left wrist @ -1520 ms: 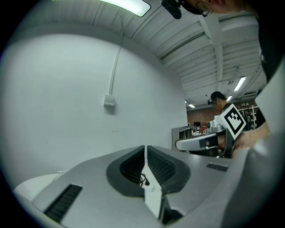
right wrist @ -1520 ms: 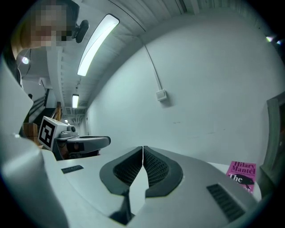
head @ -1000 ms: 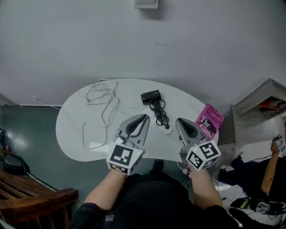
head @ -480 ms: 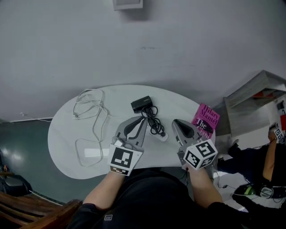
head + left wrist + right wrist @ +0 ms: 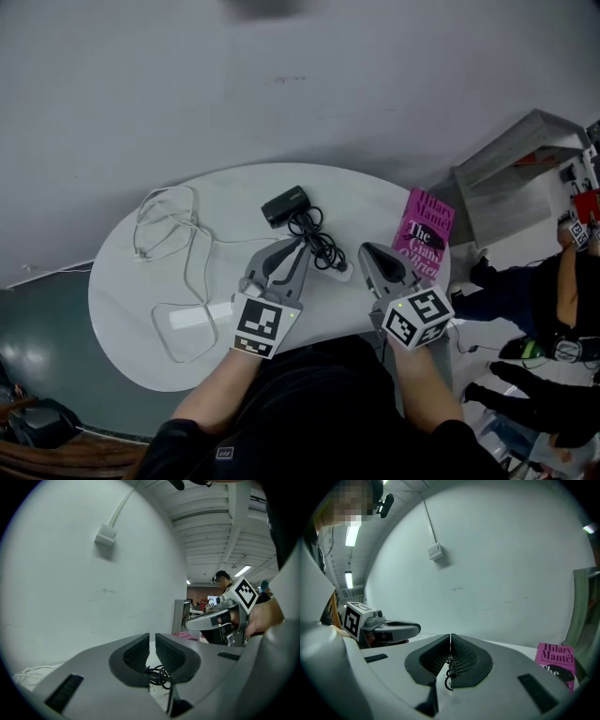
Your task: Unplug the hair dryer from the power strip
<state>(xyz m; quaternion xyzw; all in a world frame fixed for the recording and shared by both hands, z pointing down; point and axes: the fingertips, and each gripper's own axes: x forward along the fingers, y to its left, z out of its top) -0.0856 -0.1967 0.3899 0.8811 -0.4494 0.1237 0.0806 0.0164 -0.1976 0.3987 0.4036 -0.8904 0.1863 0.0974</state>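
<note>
Both tools have sunk closer to the tabletop [image 5: 122, 281] than 1 second ago and edged toward the coiled black cord [image 5: 319, 242]; the reach looks underway, with nothing gripped yet. Left tool [image 5: 296, 248] and right tool [image 5: 367, 253] flank the cord, tilted slightly down, jaws together and empty. The hair dryer [image 5: 284, 204] lies just beyond, apparently still plugged into the white power strip [image 5: 338, 273].

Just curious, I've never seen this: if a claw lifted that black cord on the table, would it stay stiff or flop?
Probably flop: the cord lies in loose, tangled loops on the table, so it would likely sag and trail. It looks thin, so probably light. One end seems to run to the hair dryer, so a pull might drag that along.
</note>
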